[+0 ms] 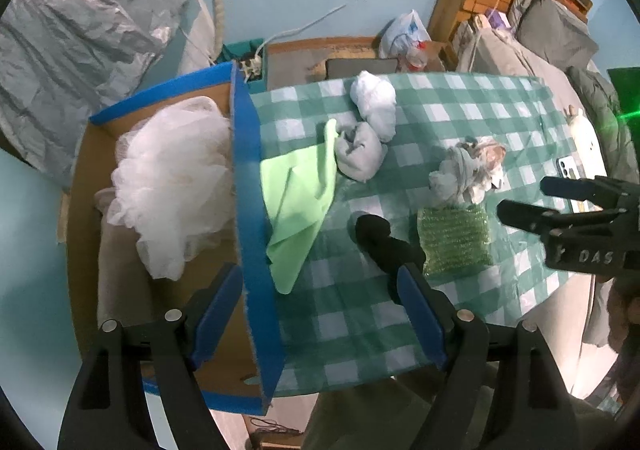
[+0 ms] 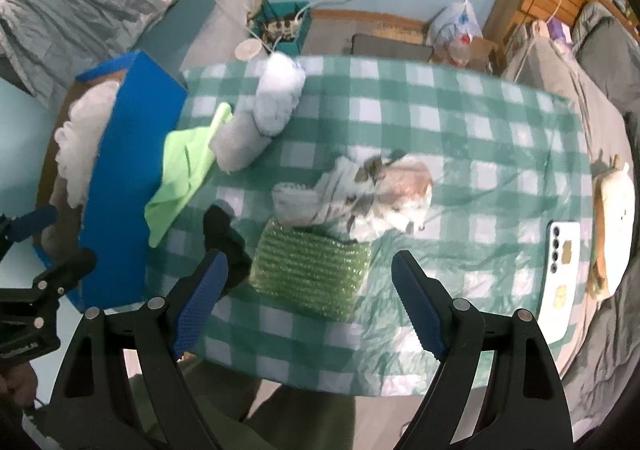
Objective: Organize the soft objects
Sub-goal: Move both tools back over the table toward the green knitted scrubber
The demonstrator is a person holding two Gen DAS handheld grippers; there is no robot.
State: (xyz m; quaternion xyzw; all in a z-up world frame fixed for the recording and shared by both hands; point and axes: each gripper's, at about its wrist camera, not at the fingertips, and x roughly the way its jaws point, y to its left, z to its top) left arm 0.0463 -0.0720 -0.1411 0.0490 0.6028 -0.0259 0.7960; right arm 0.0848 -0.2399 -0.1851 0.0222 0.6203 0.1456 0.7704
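Both sets of jaws stand wide and hold nothing; the left gripper (image 1: 320, 314) hangs with the blue wall of the cardboard box (image 1: 252, 186) between its fingers, one pad over the box, the other over the checked cloth (image 1: 460, 106); the right gripper (image 2: 306, 298) is poised above the green bubble-wrap pad (image 2: 310, 270), with the black sock (image 2: 224, 238) just by its left finger. This looks like the reach before a pick; a white mesh puff (image 1: 172, 186) already lies in the box, while the lime cloth (image 1: 300, 202), draped against the box wall, the grey sock roll (image 1: 360, 154), the white bundle (image 1: 374, 98) and the patterned bundle (image 2: 372, 190) wait on the table. Next, I'd judge, the right jaws must drop to straddle the pad, close gently, then carry it leftward over the wall.
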